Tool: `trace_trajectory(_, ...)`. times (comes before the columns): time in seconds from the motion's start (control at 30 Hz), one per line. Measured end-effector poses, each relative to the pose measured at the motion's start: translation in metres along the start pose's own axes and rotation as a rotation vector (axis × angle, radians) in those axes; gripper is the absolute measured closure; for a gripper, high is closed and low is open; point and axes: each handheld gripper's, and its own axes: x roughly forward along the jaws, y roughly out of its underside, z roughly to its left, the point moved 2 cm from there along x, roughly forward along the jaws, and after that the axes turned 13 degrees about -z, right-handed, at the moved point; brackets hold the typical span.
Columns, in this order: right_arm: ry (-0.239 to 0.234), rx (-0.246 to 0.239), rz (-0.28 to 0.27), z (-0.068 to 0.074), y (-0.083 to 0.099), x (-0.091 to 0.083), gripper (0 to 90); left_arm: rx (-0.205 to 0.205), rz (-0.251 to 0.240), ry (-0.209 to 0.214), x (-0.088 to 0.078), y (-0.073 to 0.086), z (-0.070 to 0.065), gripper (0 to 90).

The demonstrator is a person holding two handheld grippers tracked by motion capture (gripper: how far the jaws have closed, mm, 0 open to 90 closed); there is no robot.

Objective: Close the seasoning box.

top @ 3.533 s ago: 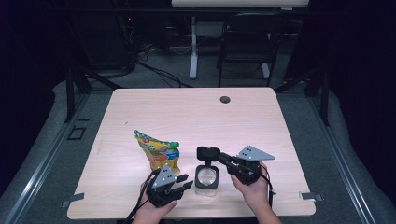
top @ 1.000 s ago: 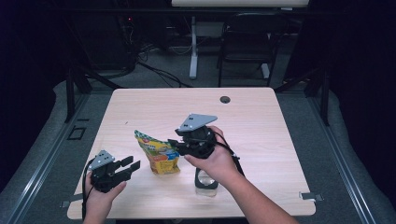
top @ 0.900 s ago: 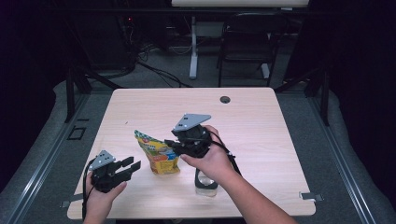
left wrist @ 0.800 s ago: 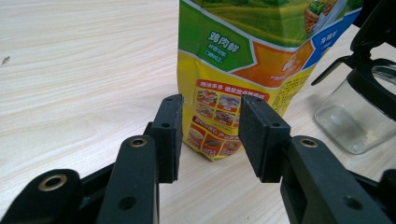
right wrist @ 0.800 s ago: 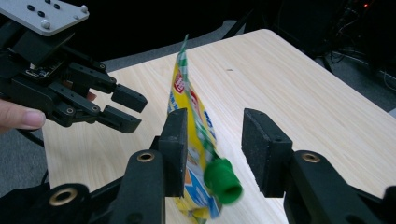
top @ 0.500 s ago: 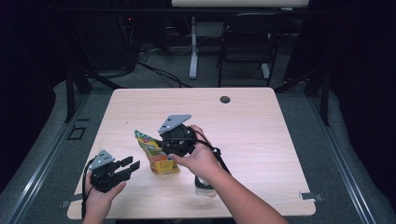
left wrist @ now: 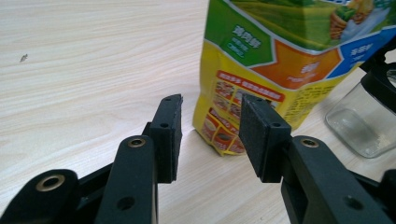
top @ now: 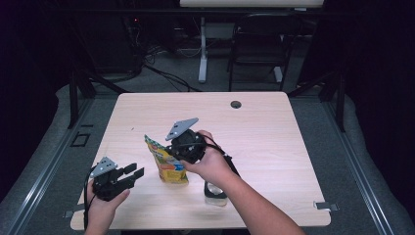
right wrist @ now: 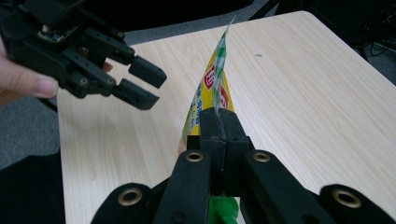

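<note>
Right gripper view: yellow-green snack bag (right wrist: pixel 211 93) upright, edge-on.

A pale wooden table (top: pixel 293 137) carries an upright snack pouch (top: pixel 169 164) and a glass jar (top: pixel 215 193).

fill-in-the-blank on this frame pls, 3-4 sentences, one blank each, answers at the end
1. The right claw is clamped on the top edge of the ____.
2. The left claw has its jaws ____ with nothing between them.
3. The snack bag stands ____ on the wooden table.
4. Beside the bag, under the right forearm, sits a clear glass ____.

Missing words: snack bag; open; upright; jar
</note>
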Motion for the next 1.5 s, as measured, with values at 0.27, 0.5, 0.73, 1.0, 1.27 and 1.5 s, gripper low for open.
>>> trace_trajectory(0.27, -0.048, -0.020, 0.005, 0.001, 0.004, -0.011, 90.0, -0.002, 0.006, -0.004, 0.000, 0.000, 0.002, 59.7)
trace_trajectory(0.5, -0.111, -0.046, 0.013, 0.004, 0.009, -0.025, 90.0, -0.006, 0.001, -0.010, 0.000, 0.001, 0.003, 59.7)
trace_trajectory(0.73, -0.124, -0.049, 0.030, -0.003, 0.014, -0.035, 89.7, -0.007, 0.010, -0.014, -0.001, 0.001, 0.005, 59.7)
trace_trajectory(1.0, -0.105, -0.025, 0.053, 0.000, 0.013, -0.030, 78.7, -0.013, 0.004, -0.019, -0.001, 0.002, 0.008, 59.7)
trace_trajectory(1.27, -0.093, 0.018, 0.042, 0.003, 0.004, -0.017, 76.9, -0.012, 0.007, -0.016, 0.000, 0.003, 0.008, 59.7)
trace_trajectory(1.5, -0.088, 0.028, 0.068, 0.008, -0.002, -0.003, 76.5, -0.016, 0.011, -0.016, 0.001, 0.005, 0.008, 59.7)
